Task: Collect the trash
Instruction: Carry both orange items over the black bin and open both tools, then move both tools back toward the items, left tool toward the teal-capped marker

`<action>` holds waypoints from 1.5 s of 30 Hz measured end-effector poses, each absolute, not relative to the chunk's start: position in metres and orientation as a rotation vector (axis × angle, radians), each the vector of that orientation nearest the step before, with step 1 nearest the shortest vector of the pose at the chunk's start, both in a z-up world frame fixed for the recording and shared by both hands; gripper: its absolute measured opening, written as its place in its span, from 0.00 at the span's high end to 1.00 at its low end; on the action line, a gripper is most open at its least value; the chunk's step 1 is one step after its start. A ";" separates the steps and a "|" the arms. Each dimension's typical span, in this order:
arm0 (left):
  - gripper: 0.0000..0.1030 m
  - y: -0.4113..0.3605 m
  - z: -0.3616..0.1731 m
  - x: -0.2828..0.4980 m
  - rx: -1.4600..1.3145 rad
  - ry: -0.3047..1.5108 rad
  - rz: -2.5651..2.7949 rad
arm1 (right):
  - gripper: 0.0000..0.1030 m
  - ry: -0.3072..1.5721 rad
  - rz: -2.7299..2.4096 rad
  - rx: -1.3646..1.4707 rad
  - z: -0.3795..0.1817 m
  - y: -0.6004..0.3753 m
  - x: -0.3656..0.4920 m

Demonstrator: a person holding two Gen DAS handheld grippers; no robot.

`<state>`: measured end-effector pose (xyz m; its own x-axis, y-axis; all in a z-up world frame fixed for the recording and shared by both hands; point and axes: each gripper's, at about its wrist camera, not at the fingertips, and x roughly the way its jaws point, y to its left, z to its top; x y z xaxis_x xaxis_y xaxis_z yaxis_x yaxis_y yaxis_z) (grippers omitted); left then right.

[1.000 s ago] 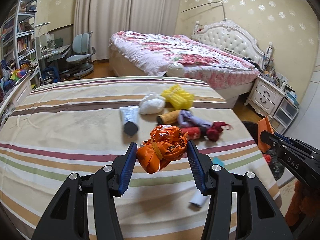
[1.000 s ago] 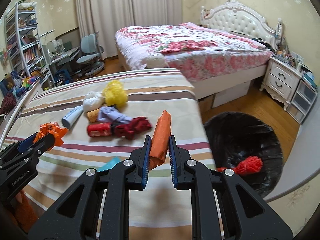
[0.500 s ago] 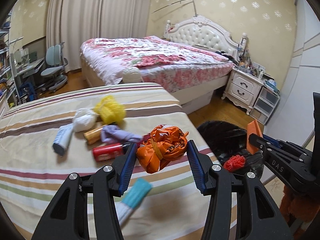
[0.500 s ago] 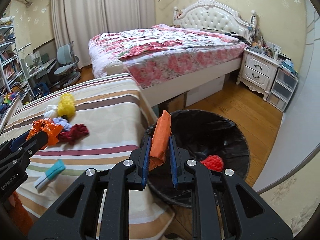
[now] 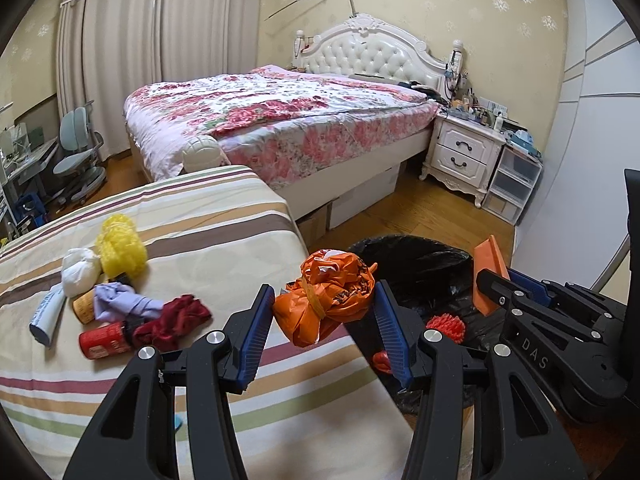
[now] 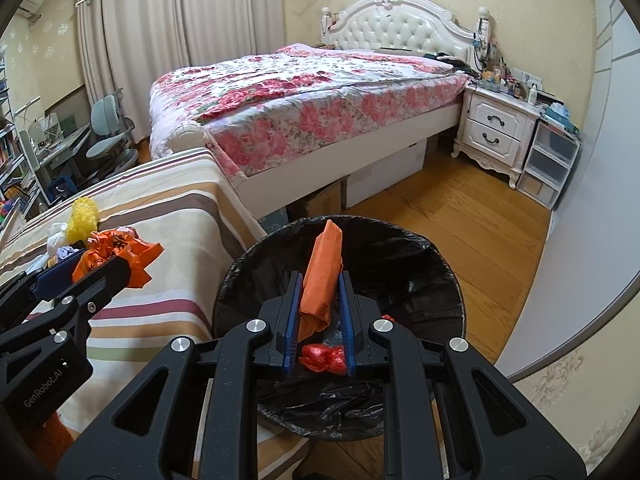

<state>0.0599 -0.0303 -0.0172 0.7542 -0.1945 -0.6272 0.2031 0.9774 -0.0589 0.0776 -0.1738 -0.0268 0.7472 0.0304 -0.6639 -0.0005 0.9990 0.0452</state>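
Right tongs: My right tongs (image 6: 319, 314) are clenched on a folded orange packet (image 6: 322, 276), which stands up between the blades at the centre of the right wrist view.

Left tongs: My left tongs (image 5: 323, 322) are clamped on a crumpled orange bag (image 5: 325, 296), mid-frame in the left wrist view, both blue blades pressing its sides.

What changed: A second ago both loads hung over the striped bed cover; half a second ago the bin had only begun to slide in under the right tongs. Now the black-lined trash bin (image 6: 436, 256) fills the lower centre of the right wrist view, with the packet directly over its mouth. In the left wrist view the bin (image 5: 416, 256) sits just right of the bag, which I judge to be over the bed edge rather than the opening.

In the bin: Red scraps (image 6: 323, 356) already lie on the liner, showing below my right blades.

On the bed: At the left of the left wrist view, on the striped bed cover (image 5: 224, 216), a yellow mesh ball (image 5: 120, 246), a white wad (image 5: 80, 266), a white tube (image 5: 46, 312), a lilac cloth (image 5: 120, 300), a dark red rag (image 5: 176, 316) and a red can (image 5: 102, 340) are waiting.

What it means: I judge the right load ready to drop; the left needs a little more travel toward the right of the frame first. The pile means several more trips.
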 end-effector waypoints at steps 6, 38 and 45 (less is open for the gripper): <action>0.51 -0.043 -0.022 0.073 0.034 0.696 -0.218 | 0.83 0.743 0.012 0.059 -0.034 -0.183 0.086; 0.23 -0.066 -0.041 0.093 0.070 0.713 -0.188 | 0.56 0.770 -0.052 0.125 -0.050 -0.211 0.095; 0.22 -0.065 -0.036 0.087 0.087 0.697 -0.187 | 0.50 0.768 -0.065 0.120 -0.048 -0.208 0.091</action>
<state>0.0868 -0.0650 -0.0357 0.7509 -0.1420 -0.6450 0.1998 0.9797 0.0170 0.0908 -0.2084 -0.0476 0.7175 -0.0147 -0.6964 0.1024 0.9911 0.0846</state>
